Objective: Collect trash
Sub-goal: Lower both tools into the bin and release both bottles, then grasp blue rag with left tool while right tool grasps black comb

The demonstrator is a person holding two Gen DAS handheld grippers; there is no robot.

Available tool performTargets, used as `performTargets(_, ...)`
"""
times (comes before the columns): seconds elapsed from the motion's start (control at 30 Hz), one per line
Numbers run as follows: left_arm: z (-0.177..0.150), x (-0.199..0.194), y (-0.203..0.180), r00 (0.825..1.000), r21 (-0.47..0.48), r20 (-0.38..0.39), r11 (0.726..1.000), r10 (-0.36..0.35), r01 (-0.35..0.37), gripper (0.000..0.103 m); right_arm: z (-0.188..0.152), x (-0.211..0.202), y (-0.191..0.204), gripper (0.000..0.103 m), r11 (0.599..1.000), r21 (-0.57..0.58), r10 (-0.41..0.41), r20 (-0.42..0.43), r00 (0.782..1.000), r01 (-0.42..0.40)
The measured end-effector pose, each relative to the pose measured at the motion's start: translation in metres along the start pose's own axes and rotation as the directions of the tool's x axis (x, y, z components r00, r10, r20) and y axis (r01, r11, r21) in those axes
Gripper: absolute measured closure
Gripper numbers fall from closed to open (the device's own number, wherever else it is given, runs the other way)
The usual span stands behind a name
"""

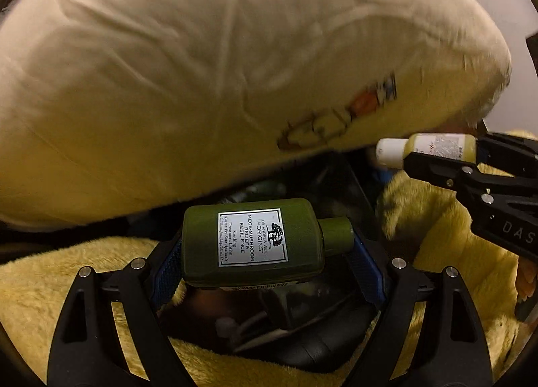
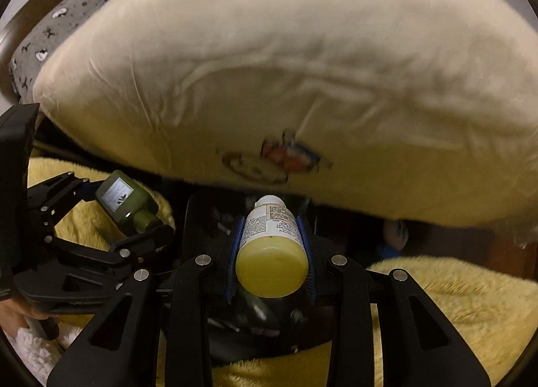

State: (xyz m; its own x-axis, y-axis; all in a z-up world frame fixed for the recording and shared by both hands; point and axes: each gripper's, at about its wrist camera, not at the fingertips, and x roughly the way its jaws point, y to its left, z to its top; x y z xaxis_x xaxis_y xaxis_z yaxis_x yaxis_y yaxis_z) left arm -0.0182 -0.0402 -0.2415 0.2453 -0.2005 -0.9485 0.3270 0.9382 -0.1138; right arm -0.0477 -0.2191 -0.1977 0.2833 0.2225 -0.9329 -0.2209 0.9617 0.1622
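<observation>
A dark green lotion bottle (image 1: 252,239) with a silver label lies crosswise between the blue pads of my left gripper (image 1: 267,266), which is shut on it end to end. My right gripper (image 2: 272,245) is shut on a small yellow bottle (image 2: 272,266) with a white cap, base toward the camera. Each wrist view shows the other gripper: the right gripper (image 1: 444,151) with the yellow bottle (image 1: 433,145) at the right edge, and the left gripper (image 2: 122,205) with the green bottle (image 2: 117,195) at the left. Both hang over a dark opening (image 1: 302,330) holding dim, unclear items.
A large cream pillow (image 1: 201,67) with a small cartoon print bulges over the far side, close above both bottles. Fluffy yellow fabric (image 2: 454,303) surrounds the dark opening (image 2: 255,313). Grey patterned cloth (image 2: 67,27) lies behind the pillow. A hand (image 2: 13,313) shows at the lower left.
</observation>
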Motion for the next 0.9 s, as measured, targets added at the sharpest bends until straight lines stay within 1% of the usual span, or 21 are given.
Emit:
performTargets(0.07,-0.003,0.007,-0.002,1.0,0.015,-0.026,1.0,0.002,-0.002,0.022,-0.002,0.007,0.001,0.071,1.0,-0.001,0.0,-0.028,1.0,0.0)
performTargets(0.2,-0.004,0.014,-0.003,0.998,0.022,-0.062,1.0,-0.016,0.017,0.022,-0.002,0.01,0.002,0.07,1.0,0.004,0.015,-0.05,0.999,-0.015)
performTargets(0.23,-0.005,0.014,-0.003,0.997,0.021,-0.069,0.999,-0.022,0.024,0.022,-0.002,0.009,0.002,0.068,1.0,0.0,0.016,-0.05,0.999,-0.016)
performTargets(0.27,-0.006,0.016,-0.003,0.997,0.02,-0.073,0.999,-0.024,0.025,0.022,-0.001,0.009,0.003,0.065,1.0,-0.002,0.017,-0.047,0.999,-0.017)
performTargets(0.3,-0.006,0.016,-0.002,0.997,0.019,-0.077,0.999,-0.025,0.027,0.022,0.0,0.007,0.002,0.059,1.0,0.0,0.019,-0.041,0.999,-0.019)
performTargets(0.33,-0.005,0.015,-0.002,0.996,0.017,-0.079,0.999,-0.026,0.028,0.018,0.002,0.005,0.001,0.054,1.0,0.005,0.021,-0.036,0.999,-0.021)
performTargets(0.4,-0.006,0.011,-0.002,0.997,0.013,-0.067,0.999,-0.032,0.033,0.01,0.003,0.001,-0.001,0.046,1.0,0.014,0.016,-0.022,1.0,-0.016)
performTargets(0.43,-0.005,0.009,-0.002,0.998,0.012,-0.061,0.999,-0.035,0.035,0.009,0.004,-0.001,-0.001,0.046,1.0,0.016,0.014,-0.018,1.0,-0.014)
performTargets(0.5,-0.003,0.005,-0.001,0.998,0.009,-0.048,0.999,-0.037,0.037,0.008,0.006,-0.004,-0.003,0.044,1.0,0.024,0.009,-0.009,1.0,-0.009)
performTargets(0.67,0.0,-0.005,0.001,1.0,0.007,-0.026,1.0,-0.013,0.013,0.008,0.012,-0.012,-0.008,0.034,0.999,0.043,-0.012,0.02,1.0,0.011)
performTargets(0.8,0.005,-0.015,0.002,1.0,-0.001,0.005,1.0,-0.001,0.001,0.008,0.017,-0.024,-0.02,0.032,0.998,0.059,-0.037,0.065,0.997,0.033)
performTargets(0.87,0.01,-0.026,0.008,0.999,-0.013,0.038,1.0,0.006,-0.006,0.008,0.022,-0.036,-0.025,0.032,0.997,0.064,-0.05,0.101,0.994,0.044)
performTargets(0.9,0.013,-0.03,0.011,0.999,-0.019,0.054,1.0,0.01,-0.009,0.008,0.025,-0.041,-0.028,0.03,0.997,0.067,-0.056,0.119,0.991,0.049)
